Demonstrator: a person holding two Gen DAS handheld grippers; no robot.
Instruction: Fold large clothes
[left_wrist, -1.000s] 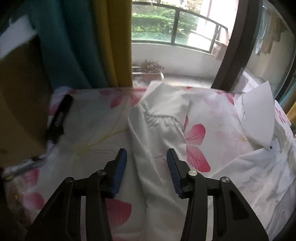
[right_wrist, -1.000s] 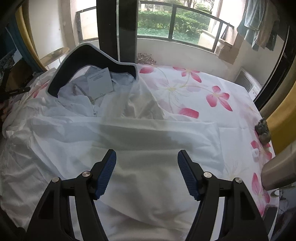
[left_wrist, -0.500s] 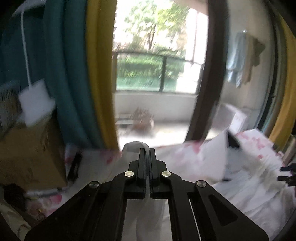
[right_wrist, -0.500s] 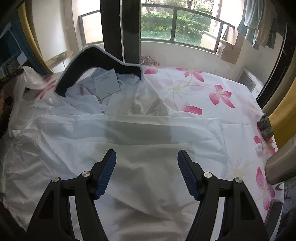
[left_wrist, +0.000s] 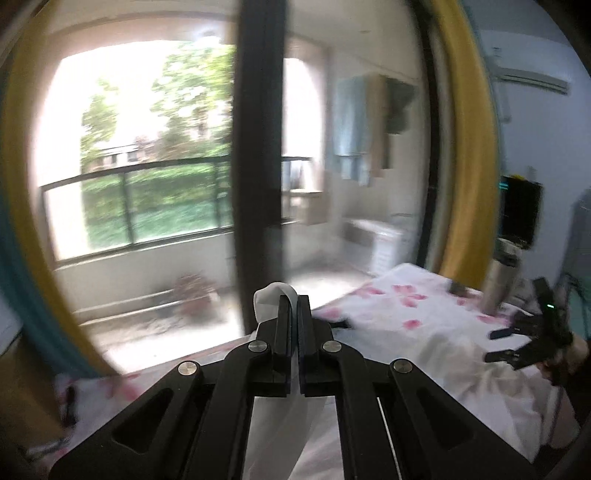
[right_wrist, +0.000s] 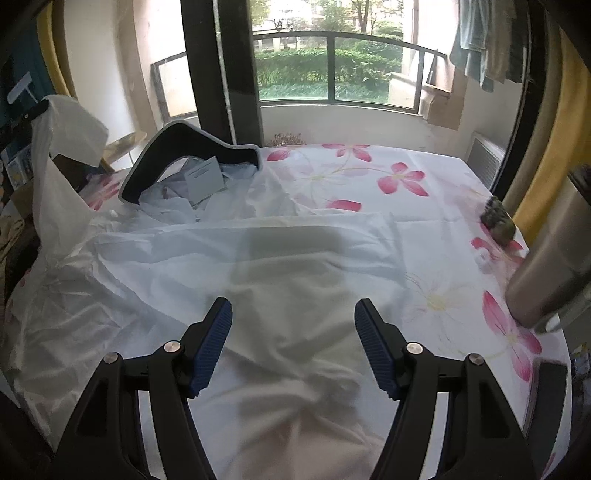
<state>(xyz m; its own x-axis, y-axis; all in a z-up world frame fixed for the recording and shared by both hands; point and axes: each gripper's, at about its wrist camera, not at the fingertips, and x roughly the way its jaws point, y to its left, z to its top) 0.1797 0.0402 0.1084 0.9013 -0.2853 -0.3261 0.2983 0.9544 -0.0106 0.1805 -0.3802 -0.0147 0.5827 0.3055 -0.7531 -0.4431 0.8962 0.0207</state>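
A large white garment (right_wrist: 295, 258) with a dark collar (right_wrist: 192, 147) and a paper tag (right_wrist: 205, 177) lies spread on the flowered bed sheet (right_wrist: 369, 173). My left gripper (left_wrist: 294, 306) is shut on a fold of its white sleeve (left_wrist: 271, 295), which is lifted high off the bed. In the right wrist view that raised sleeve (right_wrist: 55, 155) hangs at the far left. My right gripper (right_wrist: 293, 317) hovers open over the garment's middle, with nothing between its blue pads (right_wrist: 214, 347). In the left wrist view it shows at far right (left_wrist: 517, 343), held by a hand.
A steel flask (right_wrist: 554, 266) stands at the bed's right edge, with a small dark object (right_wrist: 498, 221) behind it. Glass doors with a dark frame (right_wrist: 221, 74) and yellow curtains (left_wrist: 465, 147) lie beyond the bed. Boxes and clutter sit at the left.
The left gripper shut on the sleeve, rose off the bed with it and swung towards the right. The right gripper stayed open and drifted a little across the garment.
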